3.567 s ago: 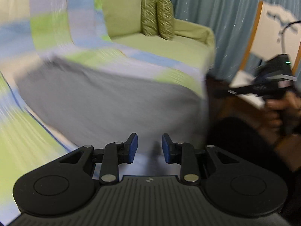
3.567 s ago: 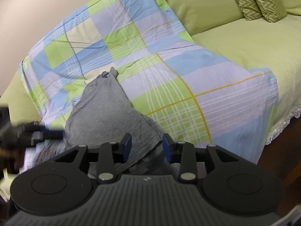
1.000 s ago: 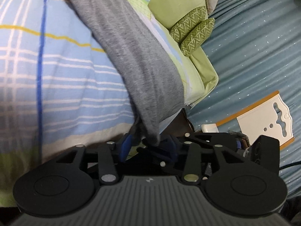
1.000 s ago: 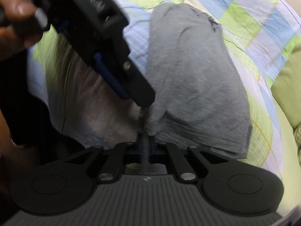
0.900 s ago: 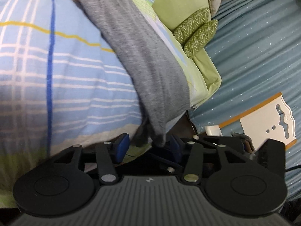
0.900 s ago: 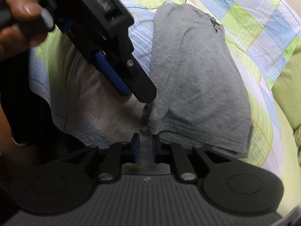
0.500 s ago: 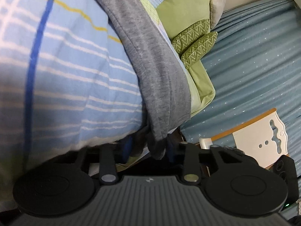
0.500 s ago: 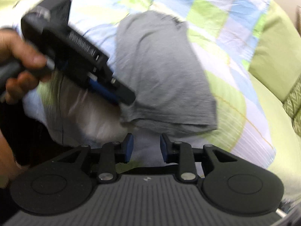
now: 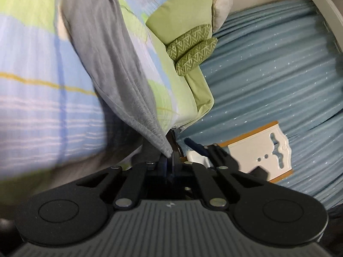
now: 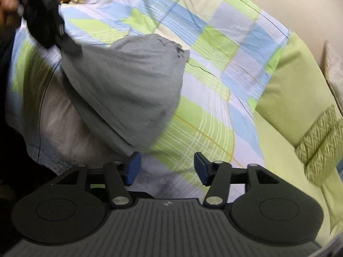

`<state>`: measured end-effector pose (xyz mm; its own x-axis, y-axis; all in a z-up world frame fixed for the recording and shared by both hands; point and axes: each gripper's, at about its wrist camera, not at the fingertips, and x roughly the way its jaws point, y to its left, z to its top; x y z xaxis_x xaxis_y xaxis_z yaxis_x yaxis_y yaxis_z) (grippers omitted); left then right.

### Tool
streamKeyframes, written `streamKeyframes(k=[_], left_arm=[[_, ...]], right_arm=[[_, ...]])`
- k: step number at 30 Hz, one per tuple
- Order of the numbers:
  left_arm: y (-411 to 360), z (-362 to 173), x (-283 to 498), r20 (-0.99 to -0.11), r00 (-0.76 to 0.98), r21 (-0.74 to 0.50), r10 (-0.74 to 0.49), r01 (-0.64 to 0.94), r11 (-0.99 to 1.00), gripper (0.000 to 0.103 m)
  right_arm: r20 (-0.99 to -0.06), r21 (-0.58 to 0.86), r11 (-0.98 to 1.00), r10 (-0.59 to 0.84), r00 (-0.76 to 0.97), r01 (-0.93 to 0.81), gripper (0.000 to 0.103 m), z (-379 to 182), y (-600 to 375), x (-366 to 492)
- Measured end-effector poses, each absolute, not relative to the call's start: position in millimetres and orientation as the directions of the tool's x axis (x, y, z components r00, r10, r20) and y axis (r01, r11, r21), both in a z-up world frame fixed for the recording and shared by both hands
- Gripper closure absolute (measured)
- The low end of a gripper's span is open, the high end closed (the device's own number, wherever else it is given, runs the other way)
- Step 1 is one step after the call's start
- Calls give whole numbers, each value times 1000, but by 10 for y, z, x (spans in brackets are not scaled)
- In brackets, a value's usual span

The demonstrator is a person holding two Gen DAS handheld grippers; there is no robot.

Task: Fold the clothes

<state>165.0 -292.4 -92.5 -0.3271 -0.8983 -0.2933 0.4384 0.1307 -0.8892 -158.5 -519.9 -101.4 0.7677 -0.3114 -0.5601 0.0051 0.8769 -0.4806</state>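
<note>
A grey garment [image 9: 107,53] lies on the checked sheet [image 9: 32,96] over the sofa. My left gripper [image 9: 169,160] is shut on its near corner, and the cloth runs taut up and to the left from the pads. In the right wrist view the same garment [image 10: 128,85] is pulled into a cone towards the upper left, where the left gripper [image 10: 72,49] holds its corner. My right gripper [image 10: 167,169] hangs just below the garment's hem with its jaws opening. Only the sheet shows between its blue pads [image 10: 133,167], and nothing is gripped.
The checked sheet [image 10: 214,42] covers a green sofa [image 10: 289,85] with two patterned cushions [image 10: 321,132] at its far end. A blue curtain [image 9: 268,75] and a white chair back [image 9: 263,158] stand beyond the sofa's end. A hand [image 10: 6,4] holds the left gripper.
The right gripper let go of the garment's corner, opened and drew back. The left gripper closed on that corner and pulled it up and away, stretching the cloth.
</note>
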Motion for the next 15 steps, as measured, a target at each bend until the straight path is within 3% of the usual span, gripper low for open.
streamKeyframes(k=[9,15], left_arm=[[-2959,-758,1756,-160,-322,-931,-933,364,33,103],[-3179,-824,1642,-147,-378,-940,-914,342,10,103]], right_arm=[[-567,-524,833,-186,802,-177,36,-1223,-5027,-1175],[-568,-462,878,-185,802,-124,33,-1172,-5088,-1207]])
